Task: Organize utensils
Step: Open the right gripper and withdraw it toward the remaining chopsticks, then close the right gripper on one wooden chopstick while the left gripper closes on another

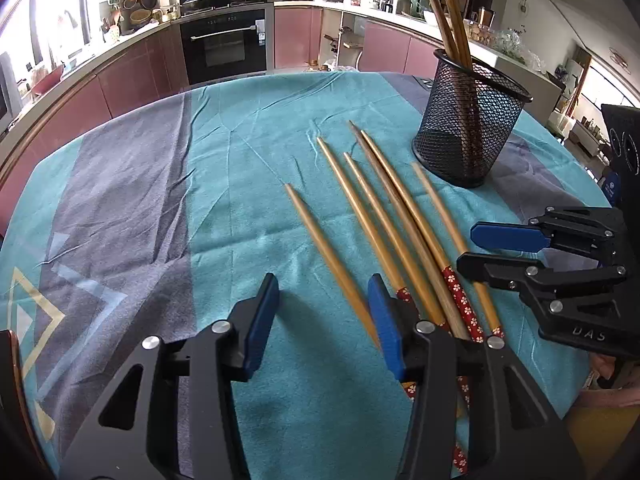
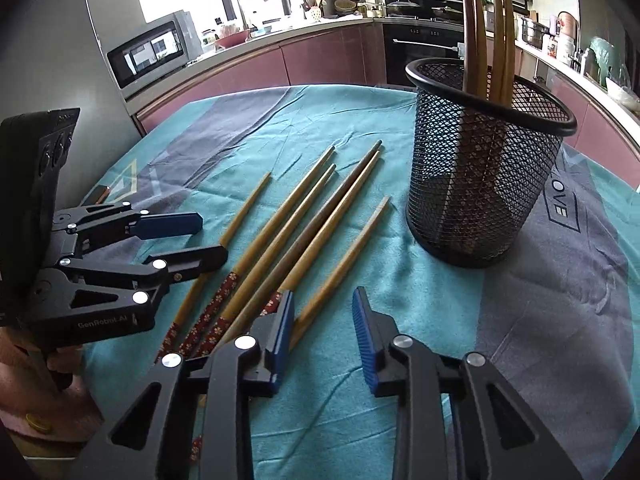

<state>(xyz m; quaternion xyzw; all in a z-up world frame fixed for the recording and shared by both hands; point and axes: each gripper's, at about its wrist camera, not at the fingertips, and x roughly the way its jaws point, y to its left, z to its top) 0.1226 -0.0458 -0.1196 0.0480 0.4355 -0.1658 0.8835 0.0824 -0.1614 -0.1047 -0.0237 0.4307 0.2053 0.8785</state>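
Six loose chopsticks (image 1: 384,216) are seen lying side by side on a teal and grey tablecloth (image 1: 240,140), their tapered tips aimed toward a black mesh cup (image 1: 468,120), which stands upright just beyond them. More chopsticks (image 2: 486,32) are held upright inside the mesh cup, leaning against its rim. Some of the loose chopsticks are wrapped at the handle end in red flowered paper.

On the side of the loose chopsticks away from the mesh cup, the left gripper (image 1: 324,320) is held low over the cloth with its blue-padded jaws apart; one chopstick runs into the gap, and whether a pad touches it cannot be told. The right gripper (image 2: 322,336) is held nearer the mesh cup, jaws parted, nothing between them; its left finger (image 2: 282,332) lies over the handle ends of the loose chopsticks.
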